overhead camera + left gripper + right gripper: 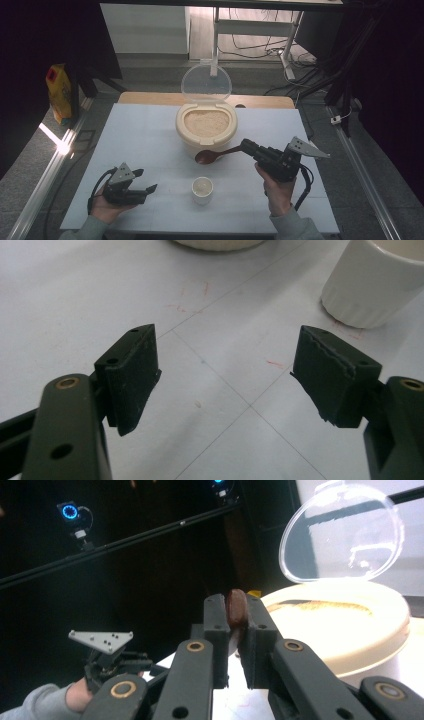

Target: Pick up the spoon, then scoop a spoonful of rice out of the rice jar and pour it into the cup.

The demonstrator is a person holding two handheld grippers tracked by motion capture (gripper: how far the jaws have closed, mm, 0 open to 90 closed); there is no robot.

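My right gripper [248,146] pinches the spoon [212,155] by its end, my left gripper [150,191] is spread, so rice may spill beside the cup [202,189].

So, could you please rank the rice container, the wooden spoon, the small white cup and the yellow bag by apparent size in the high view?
1. Rice container, lid open
2. Yellow bag, farther off, so unsure
3. Wooden spoon
4. Small white cup

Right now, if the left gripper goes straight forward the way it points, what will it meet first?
Probably the small white cup. The left gripper is open, pointing low across the table, with the cup ahead, slightly to one side; depth is unclear.
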